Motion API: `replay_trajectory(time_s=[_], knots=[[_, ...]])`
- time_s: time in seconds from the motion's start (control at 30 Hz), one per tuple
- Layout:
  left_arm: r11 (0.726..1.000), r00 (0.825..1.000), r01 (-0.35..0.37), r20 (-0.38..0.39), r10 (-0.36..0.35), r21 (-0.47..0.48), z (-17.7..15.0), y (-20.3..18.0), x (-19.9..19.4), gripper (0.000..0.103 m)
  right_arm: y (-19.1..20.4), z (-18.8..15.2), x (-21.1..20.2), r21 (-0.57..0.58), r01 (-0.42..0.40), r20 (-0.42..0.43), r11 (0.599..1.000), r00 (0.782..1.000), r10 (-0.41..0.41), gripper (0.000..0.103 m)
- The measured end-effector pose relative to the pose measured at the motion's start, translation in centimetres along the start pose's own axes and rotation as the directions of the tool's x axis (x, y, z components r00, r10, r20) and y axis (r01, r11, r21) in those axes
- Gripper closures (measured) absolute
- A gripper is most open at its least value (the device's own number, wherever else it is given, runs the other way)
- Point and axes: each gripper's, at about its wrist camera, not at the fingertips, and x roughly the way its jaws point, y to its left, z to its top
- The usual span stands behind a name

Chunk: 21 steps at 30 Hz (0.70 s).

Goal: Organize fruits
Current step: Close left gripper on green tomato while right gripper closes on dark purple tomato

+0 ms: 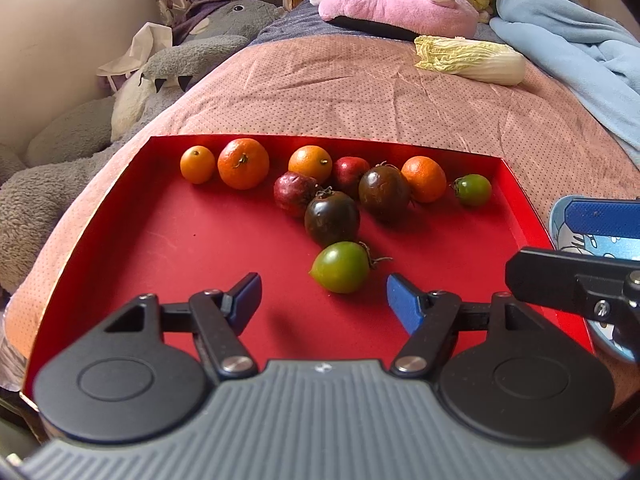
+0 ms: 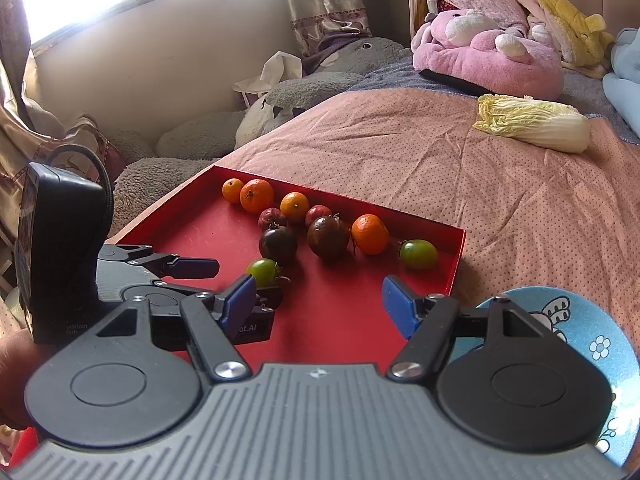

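A green tomato [image 1: 340,267] is lying on the floor of the red tray [image 1: 168,240], nearest of the fruit, just ahead of the left gripper [image 1: 324,300], whose blue fingers [image 1: 404,304] are standing apart on either side of it without touching it. Behind it, dark tomatoes [image 1: 332,218], oranges [image 1: 243,163] and a second green tomato [image 1: 473,189] are sitting along the tray's far wall. The right gripper [image 2: 318,304] is hovering over the tray's near corner beside a blue bowl [image 2: 580,328], its fingers parted and holding nothing.
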Motion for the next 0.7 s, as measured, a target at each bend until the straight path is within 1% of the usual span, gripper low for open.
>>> replay_trajectory(time_s=[0.17,0.2,0.27,0.33,0.4,0.43,0.5,0.53,0.63,0.7], knots=[[1.000,1.000,-0.021,-0.018,0.021,0.020,0.4,-0.7,1.2,0.033,-0.5,0.0,0.0,0.008,0.005,-0.001,1.000,1.000,-0.005,0.028],[1.000,1.000,-0.021,-0.023,0.021,0.016,0.5,-0.7,1.3,0.037,-0.5,0.0,0.0,0.007,0.006,-0.001,1.000,1.000,-0.006,0.028],[1.000,0.999,-0.027,-0.021,0.028,0.014,0.6,-0.7,1.6,0.041,-0.6,0.1,0.1,0.007,0.009,-0.002,1.000,1.000,-0.009,0.028],[0.999,0.999,-0.030,-0.015,0.030,0.025,0.8,-0.7,1.7,0.048,-0.7,0.1,0.3,0.009,0.012,-0.003,1.000,1.000,-0.012,0.028],[0.999,1.000,-0.024,-0.010,0.024,0.028,0.8,-0.7,1.7,0.062,-0.6,0.2,0.8,0.001,0.017,-0.010,1.000,1.000,-0.017,0.028],[1.000,1.000,-0.016,-0.009,0.016,0.026,0.9,-0.6,1.7,0.065,-0.5,0.2,1.0,-0.004,0.020,-0.011,1.000,1.000,-0.020,0.028],[1.000,1.000,-0.015,-0.007,0.016,0.025,0.9,-0.5,1.6,0.067,-0.4,0.4,1.5,-0.007,0.021,-0.011,1.000,1.000,-0.021,0.029],[0.999,1.000,-0.017,-0.005,0.017,0.027,0.8,-0.5,1.6,0.067,-0.4,0.5,1.8,-0.003,0.010,-0.013,1.000,1.000,-0.010,0.033],[0.999,0.999,-0.034,-0.008,0.034,0.011,0.5,0.2,1.2,0.067,0.0,1.0,2.4,-0.001,-0.028,-0.007,1.000,1.000,0.028,0.034],[0.999,0.999,-0.032,-0.013,0.032,-0.004,0.2,1.1,0.7,0.067,0.5,1.4,3.1,-0.013,-0.021,-0.014,1.000,1.000,0.020,0.036]])
